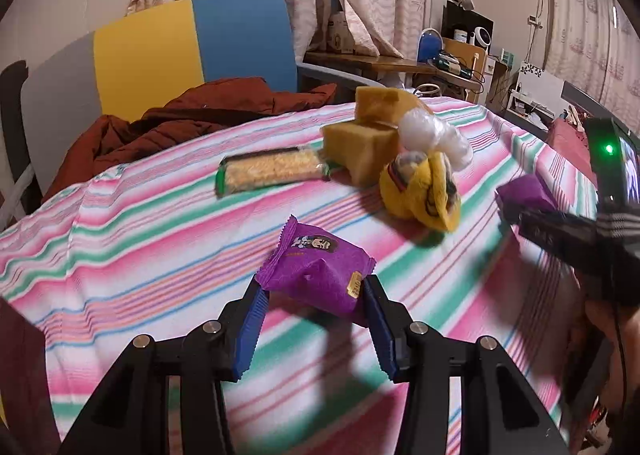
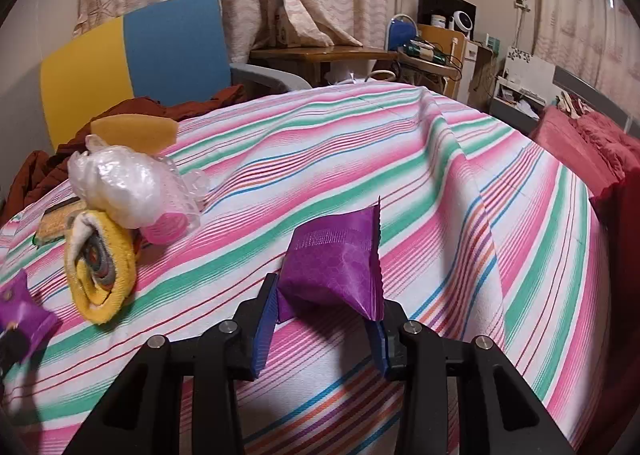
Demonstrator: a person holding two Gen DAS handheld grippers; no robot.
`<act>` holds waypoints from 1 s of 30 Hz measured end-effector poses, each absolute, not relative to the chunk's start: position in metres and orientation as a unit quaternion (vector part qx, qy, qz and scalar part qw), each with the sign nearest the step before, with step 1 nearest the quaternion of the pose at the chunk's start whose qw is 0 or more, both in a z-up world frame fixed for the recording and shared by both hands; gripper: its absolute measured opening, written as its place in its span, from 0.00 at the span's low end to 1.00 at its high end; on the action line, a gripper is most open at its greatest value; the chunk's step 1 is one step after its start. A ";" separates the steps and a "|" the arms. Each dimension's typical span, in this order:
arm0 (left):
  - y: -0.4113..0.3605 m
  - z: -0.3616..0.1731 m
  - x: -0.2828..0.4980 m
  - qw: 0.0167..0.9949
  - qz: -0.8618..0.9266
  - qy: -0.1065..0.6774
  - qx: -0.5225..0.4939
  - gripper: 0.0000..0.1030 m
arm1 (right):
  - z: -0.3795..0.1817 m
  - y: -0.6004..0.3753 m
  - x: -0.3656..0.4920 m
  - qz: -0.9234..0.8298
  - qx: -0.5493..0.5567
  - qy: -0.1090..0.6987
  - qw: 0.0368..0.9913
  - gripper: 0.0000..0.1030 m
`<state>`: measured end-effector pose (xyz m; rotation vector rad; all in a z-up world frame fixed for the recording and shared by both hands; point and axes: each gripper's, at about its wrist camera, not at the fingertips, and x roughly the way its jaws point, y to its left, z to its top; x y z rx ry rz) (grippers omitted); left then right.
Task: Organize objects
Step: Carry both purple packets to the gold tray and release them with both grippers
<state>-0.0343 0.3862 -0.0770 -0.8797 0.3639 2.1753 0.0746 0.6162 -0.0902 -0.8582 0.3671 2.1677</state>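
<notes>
Packet stands tilted in right gripper, serrated seam upward.

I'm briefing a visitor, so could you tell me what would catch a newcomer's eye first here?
Two purple snack packets, one in the left gripper and one in the right gripper, over a pink-and-green striped cloth. Behind them a small pile: a rolled yellow towel, a plastic bag and sponges.

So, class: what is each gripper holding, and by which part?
Left gripper: a purple snack packet, by its near sides. Right gripper: another purple packet, by its near end.
</notes>
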 end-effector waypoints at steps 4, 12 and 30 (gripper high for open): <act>0.368 -0.078 -0.034 0.368 0.851 0.129 -0.351 0.47 | -0.083 0.602 0.071 0.862 -0.329 0.111 0.370 0.39; 0.335 -0.083 -0.025 0.361 0.854 0.122 -0.353 0.47 | -0.077 0.557 0.070 0.886 -0.323 0.077 0.324 0.39; 0.292 -0.080 -0.010 0.362 0.857 0.092 -0.356 0.46 | -0.081 0.436 0.104 0.903 -0.334 0.158 0.217 0.39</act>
